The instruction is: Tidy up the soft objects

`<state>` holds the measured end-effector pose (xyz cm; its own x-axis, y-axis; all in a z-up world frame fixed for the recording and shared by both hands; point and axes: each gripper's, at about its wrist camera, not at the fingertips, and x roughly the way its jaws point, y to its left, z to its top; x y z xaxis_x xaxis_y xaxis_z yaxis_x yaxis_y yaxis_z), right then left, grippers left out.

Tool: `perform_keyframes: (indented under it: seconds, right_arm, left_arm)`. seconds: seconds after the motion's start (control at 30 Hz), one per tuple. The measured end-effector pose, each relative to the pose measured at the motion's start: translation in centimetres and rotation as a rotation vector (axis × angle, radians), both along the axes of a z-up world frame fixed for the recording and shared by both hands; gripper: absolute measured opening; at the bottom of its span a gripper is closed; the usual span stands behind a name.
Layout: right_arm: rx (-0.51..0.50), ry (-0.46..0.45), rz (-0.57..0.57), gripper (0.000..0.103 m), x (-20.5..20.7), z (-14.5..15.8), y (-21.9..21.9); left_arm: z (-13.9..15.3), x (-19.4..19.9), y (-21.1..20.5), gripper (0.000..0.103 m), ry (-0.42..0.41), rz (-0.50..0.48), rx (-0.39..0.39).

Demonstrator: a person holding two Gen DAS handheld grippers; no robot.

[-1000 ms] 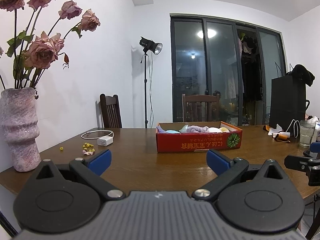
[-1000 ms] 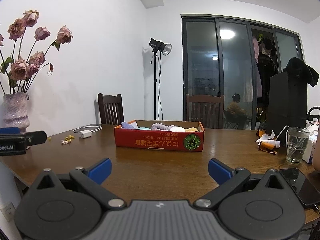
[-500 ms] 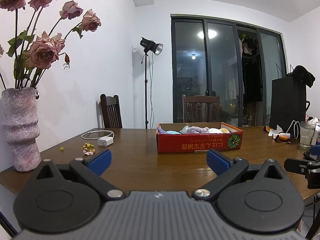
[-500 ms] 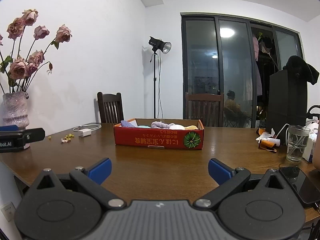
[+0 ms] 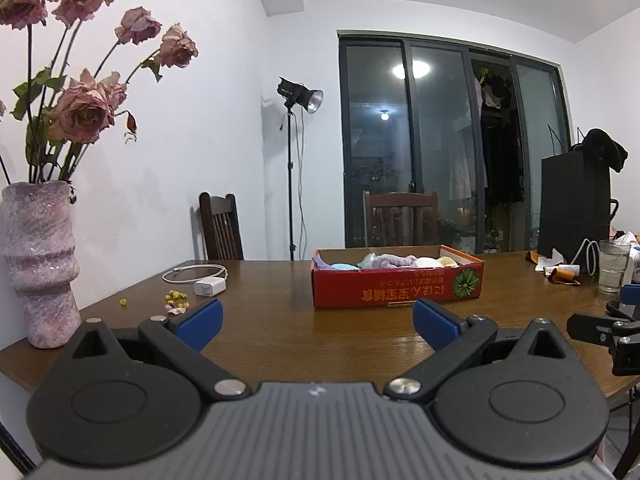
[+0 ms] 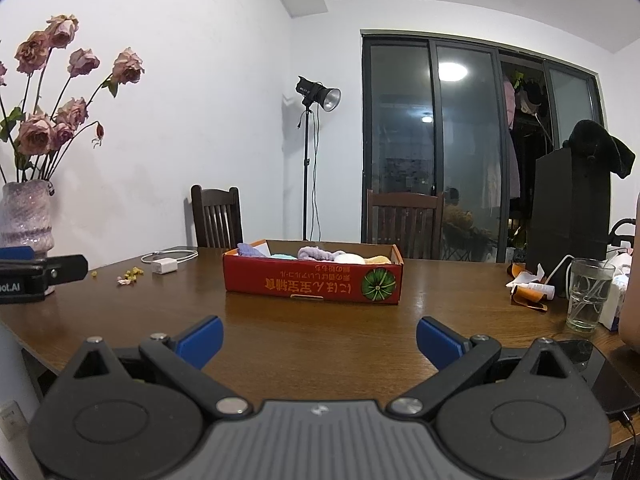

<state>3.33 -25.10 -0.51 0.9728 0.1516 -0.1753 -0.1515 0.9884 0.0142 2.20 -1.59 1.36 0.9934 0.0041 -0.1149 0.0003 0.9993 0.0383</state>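
- My left tongs (image 5: 316, 318) are spread apart with nothing between them, held low over the near edge of the worktop (image 5: 280, 332).
- My right tongs (image 6: 319, 336) are likewise apart and empty; each pair shows at the edge of the other's view.
- Soft objects (image 5: 384, 261) lie inside the red cardboard box (image 5: 396, 288), mid-worktop, well apart from both tongs.
- Box contents as far as the rim lets me see: a purple cloth at the left end, something light blue, a lavender knitted piece in the middle, a white piece, and a yellow piece at the right end (image 6: 376, 259).
- I can't tell whether they are folded or just piled; the box wall hides their lower parts.
- No soft item is visible loose on the worktop in either view.
- Step in hand, my judgement: this fits either softs waiting in the box to be taken out and sorted, or softs already gathered in with the job finished. I can't settle which.
- So I name no next move; any reach would need to clear the box's near wall.
- Other clutter: white charger with cable (image 5: 209, 287), dried petals (image 5: 176, 300), pink vase of dried roses (image 5: 40, 260), drinking glass (image 6: 587, 295), phone (image 6: 600, 376).
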Motion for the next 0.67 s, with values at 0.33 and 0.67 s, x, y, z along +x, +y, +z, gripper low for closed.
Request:
perform_keyframes:
  seconds: [0.33, 0.67]
  right_arm:
    - [0.001, -0.004, 0.000, 0.103, -0.09, -0.01, -0.03]
    - [0.004, -0.004, 0.001, 0.103, -0.16, -0.16, -0.14]
  left_arm:
    - [0.06, -0.26, -0.12, 0.103, -0.016, -0.005, 0.001]
    - [-0.07, -0.19, -0.04, 0.103, -0.002, -0.009, -0.008]
